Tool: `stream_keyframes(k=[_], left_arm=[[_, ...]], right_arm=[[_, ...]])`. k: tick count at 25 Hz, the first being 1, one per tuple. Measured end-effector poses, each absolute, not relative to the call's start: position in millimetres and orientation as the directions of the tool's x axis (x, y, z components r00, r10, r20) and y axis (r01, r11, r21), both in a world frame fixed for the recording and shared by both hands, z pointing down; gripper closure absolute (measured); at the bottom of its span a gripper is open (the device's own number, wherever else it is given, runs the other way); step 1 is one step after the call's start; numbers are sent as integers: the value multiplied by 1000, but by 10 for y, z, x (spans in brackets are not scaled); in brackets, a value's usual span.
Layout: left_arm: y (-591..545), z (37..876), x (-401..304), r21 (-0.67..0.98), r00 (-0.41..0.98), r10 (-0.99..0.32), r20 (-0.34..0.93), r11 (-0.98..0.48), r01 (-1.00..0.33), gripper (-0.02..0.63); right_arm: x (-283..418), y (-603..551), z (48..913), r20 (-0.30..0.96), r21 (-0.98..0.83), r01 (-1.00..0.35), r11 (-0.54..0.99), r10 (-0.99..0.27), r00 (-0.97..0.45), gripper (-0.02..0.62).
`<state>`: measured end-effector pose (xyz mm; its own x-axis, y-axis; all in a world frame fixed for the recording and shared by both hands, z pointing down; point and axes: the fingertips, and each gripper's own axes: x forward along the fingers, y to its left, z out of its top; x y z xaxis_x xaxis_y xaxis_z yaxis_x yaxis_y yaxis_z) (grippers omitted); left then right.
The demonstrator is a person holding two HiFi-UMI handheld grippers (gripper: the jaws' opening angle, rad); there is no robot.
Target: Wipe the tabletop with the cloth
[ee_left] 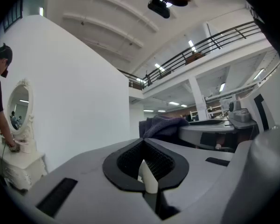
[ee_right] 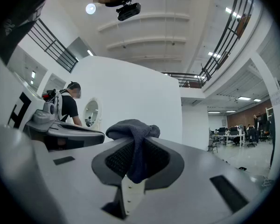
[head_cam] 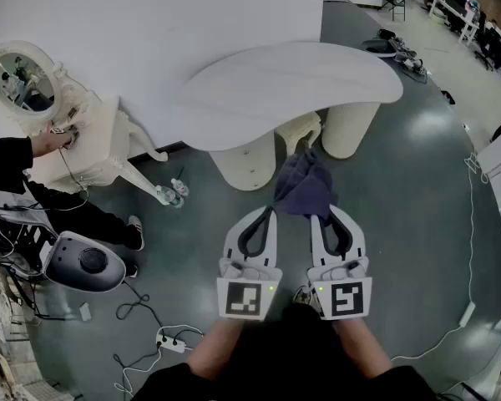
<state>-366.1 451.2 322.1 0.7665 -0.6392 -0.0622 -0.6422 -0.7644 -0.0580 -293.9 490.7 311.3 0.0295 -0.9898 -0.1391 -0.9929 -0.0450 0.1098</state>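
My right gripper (head_cam: 319, 217) is pinching a bunched dark blue cloth (head_cam: 305, 186) at its jaw tips. The right gripper view shows the fabric wedged between the jaws and spilling over them. My left gripper (head_cam: 270, 214), just left of it, has its jaws pressed together on nothing. The cloth sits short of the white curved tabletop (head_cam: 292, 90), near its near edge, so I judge wiping has not begun; this is the approach. Next I need to carry the cloth farther out over the top, press it down flat and sweep across.
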Motion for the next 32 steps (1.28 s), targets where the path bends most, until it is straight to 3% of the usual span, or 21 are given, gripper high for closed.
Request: stream_keyframes(k=[10,18,26,32], left_arm=[[4618,3416,-3310,-47,720,-694,11,-719,-693,600],[4447,3570,-3422,-113,651,-755,74,-655,-747,600],[3668,3955,-3614,-69,594,-800,86,-599,-797,600],[2785,3859,-3867,-32,578,-811,89,-582,-813,600]], right_arm=[[-2535,5051,3247,-99,69,-997,28,-995,-34,554],[-2519,4757,3454,-40,21,-994,106,-993,-107,554],[-2599,3924,3693,-37,63,-989,131,-990,-133,554],[-2692,3116,3600,43,61,-991,121,-992,-119,554]])
